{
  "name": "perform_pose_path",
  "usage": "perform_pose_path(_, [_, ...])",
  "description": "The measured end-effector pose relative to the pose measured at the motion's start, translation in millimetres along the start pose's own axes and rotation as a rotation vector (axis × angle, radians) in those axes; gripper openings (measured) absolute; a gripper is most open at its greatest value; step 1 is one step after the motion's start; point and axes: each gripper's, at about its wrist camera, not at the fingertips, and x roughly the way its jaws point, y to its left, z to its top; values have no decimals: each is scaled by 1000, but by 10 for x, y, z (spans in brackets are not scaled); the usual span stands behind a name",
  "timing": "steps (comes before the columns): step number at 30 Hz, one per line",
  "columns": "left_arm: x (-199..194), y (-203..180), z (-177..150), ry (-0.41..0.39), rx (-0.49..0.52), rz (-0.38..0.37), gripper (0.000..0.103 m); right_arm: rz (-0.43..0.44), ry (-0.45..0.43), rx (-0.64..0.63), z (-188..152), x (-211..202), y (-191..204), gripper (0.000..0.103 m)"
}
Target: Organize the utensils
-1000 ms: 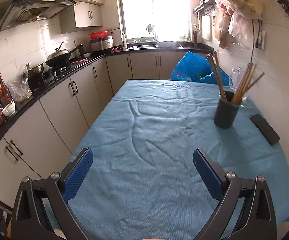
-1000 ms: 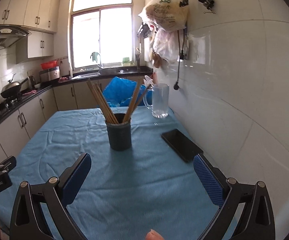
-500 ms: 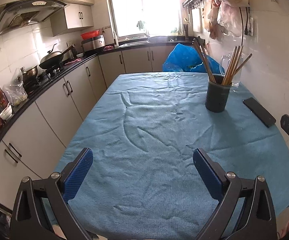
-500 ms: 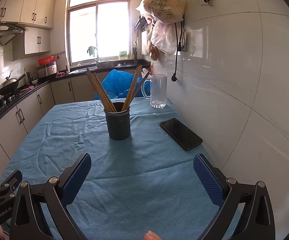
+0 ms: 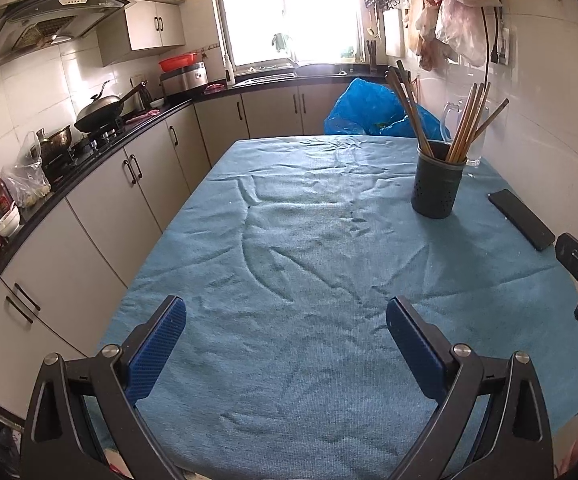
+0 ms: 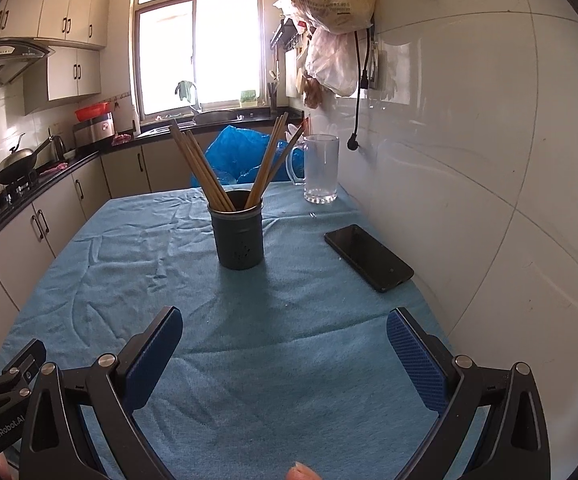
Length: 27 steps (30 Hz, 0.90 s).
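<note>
A dark perforated utensil holder (image 6: 240, 236) stands upright on the blue cloth-covered table (image 6: 137, 280), holding several wooden chopsticks (image 6: 205, 172) that lean to both sides. It also shows in the left wrist view (image 5: 437, 184) at the far right. My right gripper (image 6: 285, 338) is open and empty, above the near part of the table, short of the holder. My left gripper (image 5: 287, 328) is open and empty, above the near middle of the table (image 5: 309, 248), well left of the holder.
A black phone (image 6: 369, 257) lies right of the holder by the tiled wall. A glass mug (image 6: 321, 170) stands behind it. A blue plastic bag (image 5: 373, 110) sits past the table's far end. Kitchen counters with a wok (image 5: 103, 108) run along the left.
Both grippers have drawn back and up from the table, so the holder looks smaller and farther. Both stay open and empty.
</note>
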Motion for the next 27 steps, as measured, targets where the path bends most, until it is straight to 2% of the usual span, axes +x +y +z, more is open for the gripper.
perform_pose_path(27, [152,93,-33,39,-25,-14,100,-6,49,-35,-67,129,132,103])
